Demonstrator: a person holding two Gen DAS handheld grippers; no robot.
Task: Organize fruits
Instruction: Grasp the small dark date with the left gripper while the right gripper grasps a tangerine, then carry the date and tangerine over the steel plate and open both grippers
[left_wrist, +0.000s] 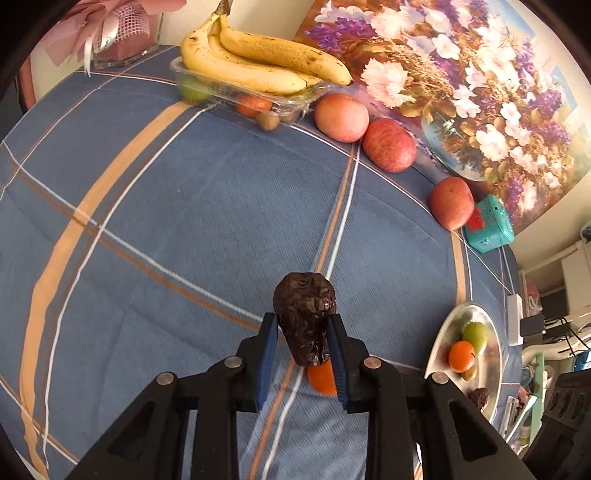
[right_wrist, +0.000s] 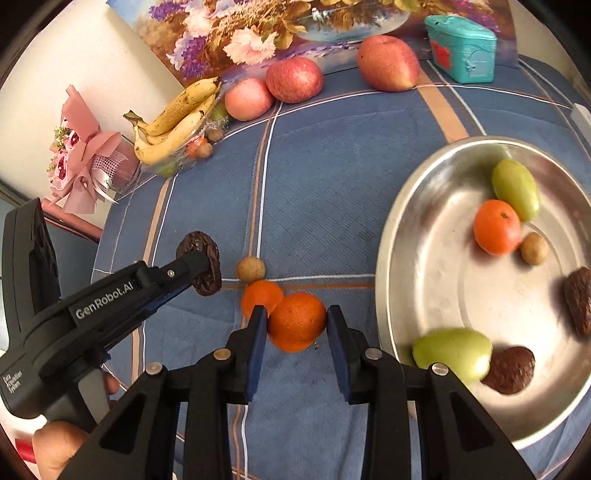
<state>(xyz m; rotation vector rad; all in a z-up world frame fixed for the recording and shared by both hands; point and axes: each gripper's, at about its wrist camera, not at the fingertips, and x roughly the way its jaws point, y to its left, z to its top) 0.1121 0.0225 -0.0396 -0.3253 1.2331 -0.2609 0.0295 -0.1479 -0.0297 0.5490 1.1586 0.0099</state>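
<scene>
Gripping a date (left_wrist: 304, 317), the left tongs (left_wrist: 303, 345) stay clear of the table; right tongs (right_wrist: 296, 334) clamp an orange (right_wrist: 296, 321).

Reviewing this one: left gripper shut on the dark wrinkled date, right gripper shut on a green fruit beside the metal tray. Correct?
Not quite. The right gripper is shut on an orange, not a green fruit, as the right wrist view shows. The left gripper does hold the dark wrinkled date, beside the metal tray.
</scene>
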